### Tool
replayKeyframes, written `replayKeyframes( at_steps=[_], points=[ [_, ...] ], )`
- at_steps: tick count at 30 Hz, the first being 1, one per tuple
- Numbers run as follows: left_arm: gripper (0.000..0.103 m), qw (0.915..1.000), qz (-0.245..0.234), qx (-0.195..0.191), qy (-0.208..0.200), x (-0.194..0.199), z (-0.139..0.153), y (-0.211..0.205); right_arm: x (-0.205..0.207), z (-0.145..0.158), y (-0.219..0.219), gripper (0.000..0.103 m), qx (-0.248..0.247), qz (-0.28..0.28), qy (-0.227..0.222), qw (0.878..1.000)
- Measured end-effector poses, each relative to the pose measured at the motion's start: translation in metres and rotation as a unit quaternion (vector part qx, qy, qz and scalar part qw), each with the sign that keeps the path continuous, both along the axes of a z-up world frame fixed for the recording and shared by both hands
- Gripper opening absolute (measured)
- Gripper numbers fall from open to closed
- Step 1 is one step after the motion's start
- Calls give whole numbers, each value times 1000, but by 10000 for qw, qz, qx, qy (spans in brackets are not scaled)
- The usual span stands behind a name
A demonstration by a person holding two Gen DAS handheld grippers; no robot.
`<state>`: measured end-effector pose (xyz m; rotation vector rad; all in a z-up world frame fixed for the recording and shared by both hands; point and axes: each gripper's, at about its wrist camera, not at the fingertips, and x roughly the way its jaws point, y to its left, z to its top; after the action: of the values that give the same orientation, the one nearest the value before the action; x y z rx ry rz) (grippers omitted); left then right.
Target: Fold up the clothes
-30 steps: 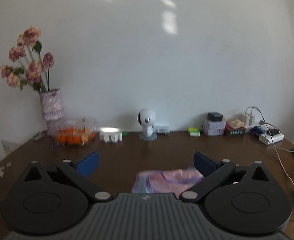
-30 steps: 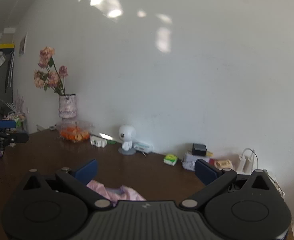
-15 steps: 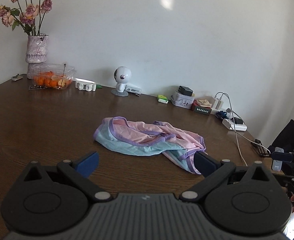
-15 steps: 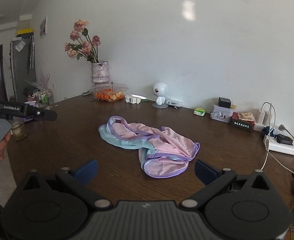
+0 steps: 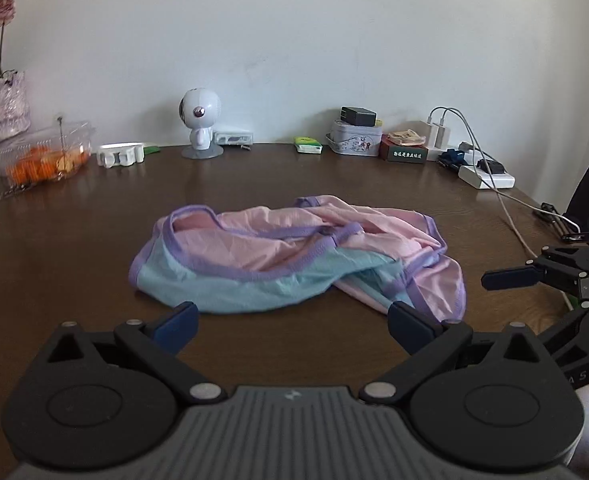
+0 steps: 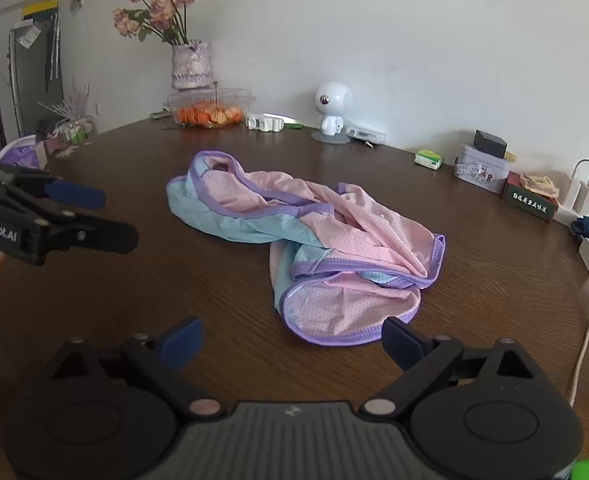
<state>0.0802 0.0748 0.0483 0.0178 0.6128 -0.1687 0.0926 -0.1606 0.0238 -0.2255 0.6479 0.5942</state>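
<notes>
A crumpled pink and light-blue garment (image 5: pixel 290 254) with purple trim lies bunched in the middle of the dark wooden table (image 5: pixel 74 248). My left gripper (image 5: pixel 290 322) hovers just in front of its near edge, jaws wide and empty. In the right wrist view the same garment (image 6: pixel 314 240) lies ahead, its purple hem close to my right gripper (image 6: pixel 292 340), whose jaws are closing with nothing between them. The right gripper (image 5: pixel 510 278) also shows at the right edge of the left wrist view, and the left gripper (image 6: pixel 74 196) at the left of the right wrist view.
Along the wall stand a vase of pink flowers (image 6: pixel 190 64), a clear box of orange fruit (image 5: pixel 42 156), a small white robot figure (image 5: pixel 200 120), a tin (image 5: pixel 354 140), chargers and a power strip (image 5: pixel 486 178) with a cable trailing over the table's right side.
Both grippers dropped and tilted down from facing the wall to facing the table, coming close to the garment. The right jaws have narrowed slightly.
</notes>
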Motion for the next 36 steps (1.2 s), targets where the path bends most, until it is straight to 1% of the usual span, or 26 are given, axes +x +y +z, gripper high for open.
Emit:
replayKeyframes(
  at_steps=[1,2,3,4,5,6,7,9,11,14,17,18,19,20,21,22,23,26,28,29,30,31,32,33,34,36],
  points=[
    [101,9999,-24,30,104,12,-2,0,6,-1,4,86,33,26,36,10000],
    [96,9998,-65,23,170,21,-4,0,12,-2,6,84,102,85,63,9999],
    [95,9998,-126,-47,171,26,-4,0,16,-5,7,74,81,78,138,9998],
    [95,9997,-176,-117,156,29,-4,0,20,-7,8,54,47,61,220,9997],
    [95,9996,-186,-165,151,30,-4,0,23,-10,9,42,13,45,302,9995],
    [95,9995,-150,-218,167,30,-4,-1,28,-14,9,19,-71,-9,387,9992],
    [95,9992,-110,-299,238,27,-4,-1,26,-16,6,2,-50,-54,321,9995],
    [96,9971,-200,-593,437,17,-3,-2,17,-10,-6,1,165,-67,398,9990],
    [99,9937,-465,-886,511,1,0,-6,-14,10,-16,1,378,242,156,9989],
    [102,9925,-789,-851,384,-26,6,-15,-68,31,-19,1,507,1054,87,9931],
    [102,9897,-975,-905,520,-43,7,-25,-107,26,-10,2,397,1700,259,9843],
    [102,9877,-1099,-911,633,-47,7,-30,-113,23,-10,9,451,1730,339,9833],
    [102,9862,-1227,-865,699,-51,6,-36,-116,21,-14,29,557,1729,444,9824],
    [102,9855,-1333,-796,688,-55,6,-41,-117,23,-22,43,649,1701,451,9823],
    [103,9856,-1389,-698,659,-57,4,-46,-117,25,-31,68,738,1668,444,9822],
    [103,9866,-1377,-567,668,-57,1,-51,-118,27,-40,83,827,1636,437,9821],
    [103,9879,-1306,-442,704,-55,-3,-56,-114,29,-50,87,888,1416,381,9852],
    [101,9925,-915,-251,772,-42,-10,-72,-98,32,-73,89,768,553,369,9948],
    [99,9933,-925,-28,692,-34,-11,-90,-93,28,-83,89,635,79,349,9973],
    [92,9925,-1037,116,639,-31,-14,-98,-91,25,-86,89,577,-24,421,9974],
    [82,9913,-1149,259,586,-28,-16,-107,-91,21,-89,89,542,-19,491,9973],
    [44,9899,-1189,380,670,-23,-20,-112,-92,20,-91,89,545,-10,494,9973],
    [6,9892,-1088,388,901,-17,-25,-112,-95,18,-94,89,529,-41,461,9975],
    [2,9908,-936,166,959,-16,-24,-105,-95,16,-94,89,480,-90,444,9978],
    [2,9932,-776,-192,844,-21,-19,-94,-96,14,-94,89,427,-141,431,9981],
    [2,9962,-397,-618,465,-39,2,-66,-95,10,-97,89,447,-308,447,9975]
  ],
)
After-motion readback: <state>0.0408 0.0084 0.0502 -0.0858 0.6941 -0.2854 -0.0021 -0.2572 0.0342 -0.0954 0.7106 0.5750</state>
